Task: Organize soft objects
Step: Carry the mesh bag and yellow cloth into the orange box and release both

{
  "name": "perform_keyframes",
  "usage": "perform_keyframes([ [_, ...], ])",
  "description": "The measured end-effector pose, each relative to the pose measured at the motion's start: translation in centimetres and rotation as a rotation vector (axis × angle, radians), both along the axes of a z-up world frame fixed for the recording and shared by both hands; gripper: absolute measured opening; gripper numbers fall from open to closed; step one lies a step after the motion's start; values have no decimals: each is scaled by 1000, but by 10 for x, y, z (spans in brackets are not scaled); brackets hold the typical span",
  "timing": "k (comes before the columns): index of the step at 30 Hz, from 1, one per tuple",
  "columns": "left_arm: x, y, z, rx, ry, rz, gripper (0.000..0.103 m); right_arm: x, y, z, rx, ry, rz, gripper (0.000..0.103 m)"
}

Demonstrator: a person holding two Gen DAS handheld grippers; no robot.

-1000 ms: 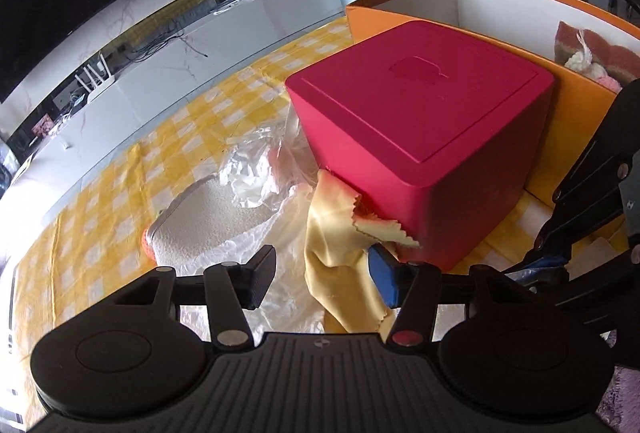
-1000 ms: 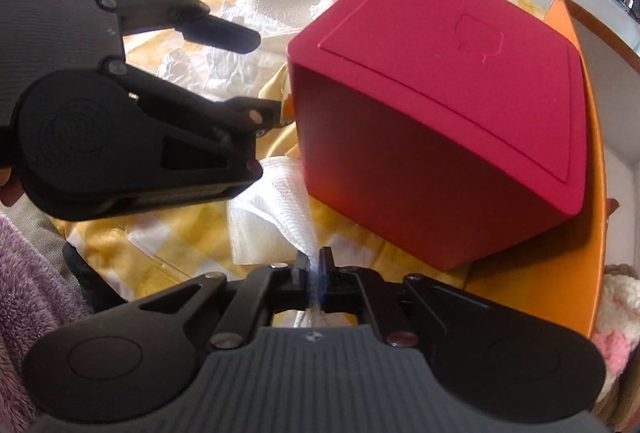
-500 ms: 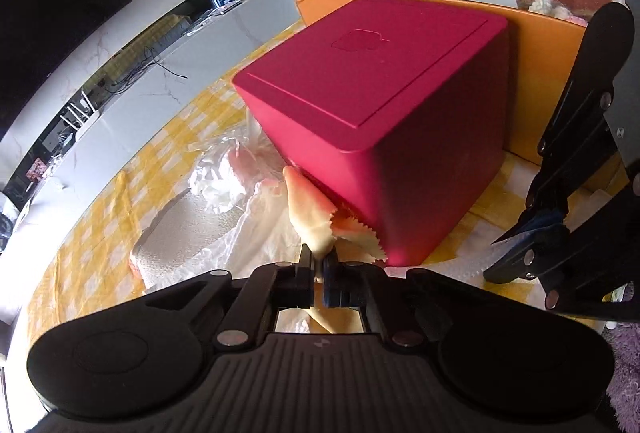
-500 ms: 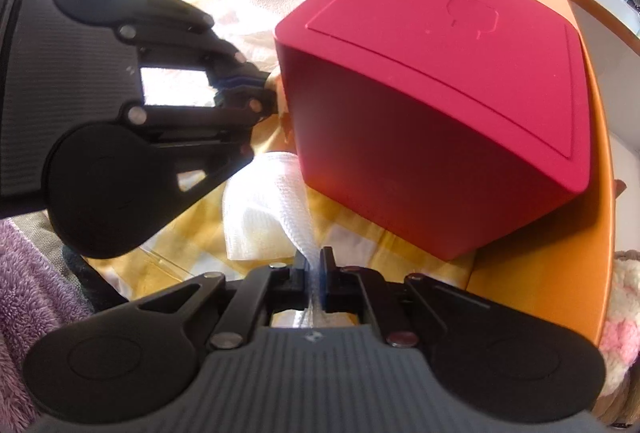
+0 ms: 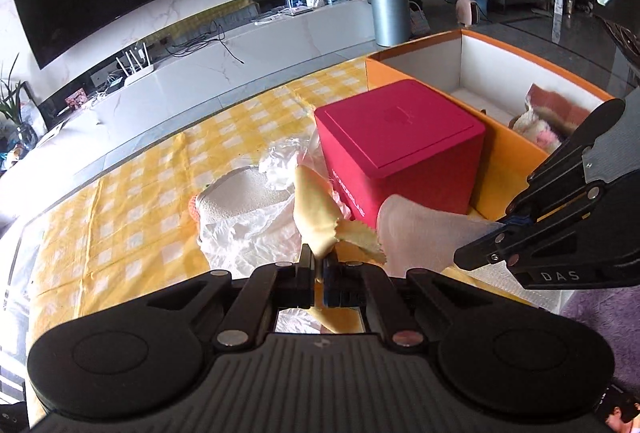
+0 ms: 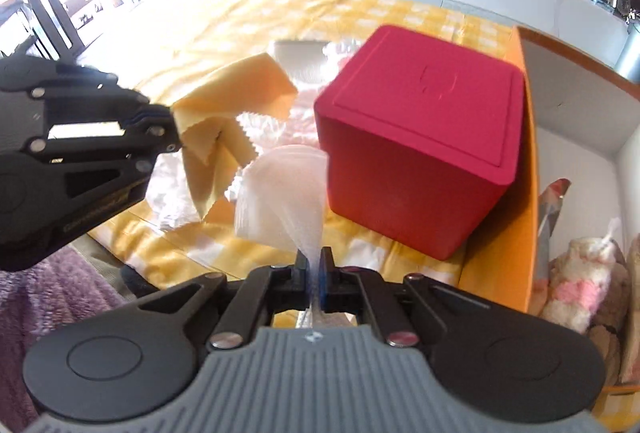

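Observation:
My left gripper (image 5: 319, 261) is shut on a yellow cloth (image 5: 316, 211) with pinked edges, lifted off the table; the same cloth (image 6: 224, 113) hangs from the left gripper (image 6: 174, 131) in the right wrist view. My right gripper (image 6: 315, 261) is shut on a white gauze cloth (image 6: 280, 197), also raised; that gauze (image 5: 420, 233) stretches from the right gripper (image 5: 506, 229) at the right of the left wrist view. Both cloths hang in front of a red box (image 5: 400, 149) (image 6: 420, 137).
An orange-walled box (image 5: 512, 153) (image 6: 520, 153) behind the red one holds plush items (image 6: 580, 281). On the yellow checked tablecloth (image 5: 132, 209) lie a white padded piece (image 5: 244, 193) and crumpled clear plastic (image 5: 248, 233). A purple fleece sleeve (image 6: 48, 297) is at the lower left.
The left gripper closed on the yellow cloth and lifted it up and back. The right gripper rose too, pulling the white gauze off the table. The red box looks farther away.

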State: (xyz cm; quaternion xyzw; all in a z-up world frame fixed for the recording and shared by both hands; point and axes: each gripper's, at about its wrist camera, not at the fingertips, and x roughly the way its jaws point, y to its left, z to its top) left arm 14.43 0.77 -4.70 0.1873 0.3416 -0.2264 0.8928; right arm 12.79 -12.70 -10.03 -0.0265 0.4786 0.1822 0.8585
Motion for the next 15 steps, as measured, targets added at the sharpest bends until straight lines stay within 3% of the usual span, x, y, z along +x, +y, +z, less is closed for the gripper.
perform_keyframes([
  [7,-30,-4,39,-81,-35,31,4,-40,-17,38,52,-118,-60,1],
  [15,-47,-37,75,-183,-51,-50,3,-74,-57,77,60,-226,-149,0],
])
